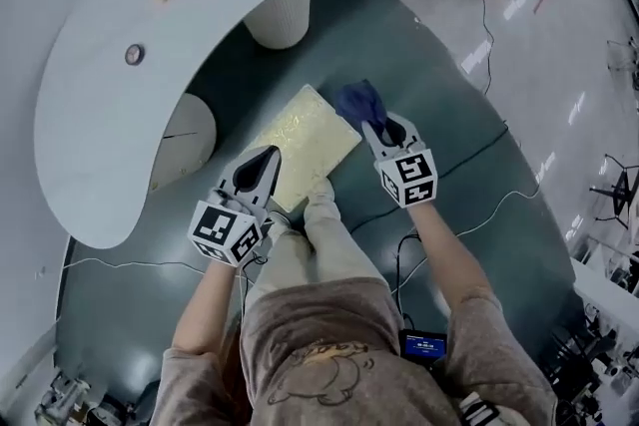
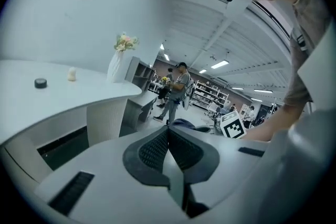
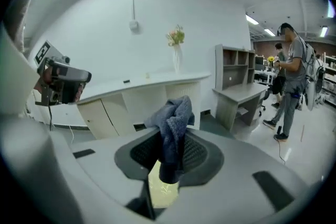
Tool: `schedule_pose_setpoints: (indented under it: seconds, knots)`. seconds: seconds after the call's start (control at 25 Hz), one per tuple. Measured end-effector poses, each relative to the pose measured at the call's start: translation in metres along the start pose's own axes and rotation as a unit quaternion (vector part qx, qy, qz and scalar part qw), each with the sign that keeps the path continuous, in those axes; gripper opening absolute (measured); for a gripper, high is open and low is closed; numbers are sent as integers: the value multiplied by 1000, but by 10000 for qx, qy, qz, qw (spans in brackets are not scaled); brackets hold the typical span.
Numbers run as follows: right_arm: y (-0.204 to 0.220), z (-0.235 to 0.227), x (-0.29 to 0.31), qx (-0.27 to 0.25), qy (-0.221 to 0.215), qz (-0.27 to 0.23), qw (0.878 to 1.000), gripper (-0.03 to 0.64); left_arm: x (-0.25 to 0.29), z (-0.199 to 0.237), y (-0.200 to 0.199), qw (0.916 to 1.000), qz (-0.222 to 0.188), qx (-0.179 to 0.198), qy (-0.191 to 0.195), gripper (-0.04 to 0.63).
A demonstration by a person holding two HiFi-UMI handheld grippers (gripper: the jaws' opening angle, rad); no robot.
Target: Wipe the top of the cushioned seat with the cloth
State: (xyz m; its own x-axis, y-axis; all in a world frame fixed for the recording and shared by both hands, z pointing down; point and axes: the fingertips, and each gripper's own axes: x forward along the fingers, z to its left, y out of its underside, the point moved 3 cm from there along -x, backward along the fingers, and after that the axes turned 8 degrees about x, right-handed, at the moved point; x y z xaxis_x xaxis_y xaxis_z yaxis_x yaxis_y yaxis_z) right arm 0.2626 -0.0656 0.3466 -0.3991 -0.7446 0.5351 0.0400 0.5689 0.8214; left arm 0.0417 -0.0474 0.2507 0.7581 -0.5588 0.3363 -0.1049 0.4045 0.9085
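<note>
The cushioned seat (image 1: 305, 147) is a yellowish square pad on the floor in front of my feet. My right gripper (image 1: 378, 126) is shut on a dark blue cloth (image 1: 358, 102), which hangs at the seat's right far corner; in the right gripper view the cloth (image 3: 173, 122) bunches up between the jaws, with the seat (image 3: 163, 187) showing under them. My left gripper (image 1: 262, 162) hovers at the seat's left near edge. Its jaws are pressed together with nothing held (image 2: 168, 131).
A curved white counter (image 1: 150, 35) on round pedestals (image 1: 282, 7) arcs along the left and far side. Cables (image 1: 479, 214) trail over the dark floor mat to my right. People stand in the background (image 3: 291, 78). My legs (image 1: 324, 244) are between the grippers.
</note>
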Motion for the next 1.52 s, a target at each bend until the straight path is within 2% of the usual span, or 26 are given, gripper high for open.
schedule_pose_setpoints:
  seconds: [0.24, 0.44, 0.6, 0.76, 0.88, 1.0, 1.08, 1.28, 1.52]
  knots:
    - [-105, 69, -45, -104, -559, -722, 9958, 92, -57, -11, -88, 9985, -178, 468, -213, 15]
    - [-154, 113, -87, -270, -852, -1029, 9907, 92, -105, -13, -135, 9952, -483, 718, -451, 15]
    - [-178, 142, -114, -293, -933, -1235, 9875, 94, -137, -16, -153, 9923, -648, 898, -554, 15]
    - [-195, 172, -137, -369, -1030, -1417, 9838, 94, -157, -19, -162, 9900, -787, 1009, -586, 15]
    - [-202, 192, -145, -127, -1058, -1664, 9803, 94, -168, -17, -164, 9886, -909, 1029, -614, 15]
    - [-201, 208, -149, 127, -1040, -1827, 9776, 94, -176, -11, -161, 9870, -1075, 910, -776, 15]
    - [-201, 215, -151, 84, -1003, -1870, 9772, 94, -176, -6, -160, 9863, -1175, 791, -847, 15]
    - [-199, 219, -148, -108, -937, -1930, 9767, 94, -173, -2, -158, 9856, -1248, 833, -784, 15]
    - [-183, 209, -142, -41, -784, -1910, 9784, 95, -171, 7, -141, 9835, -1227, 993, -886, 15]
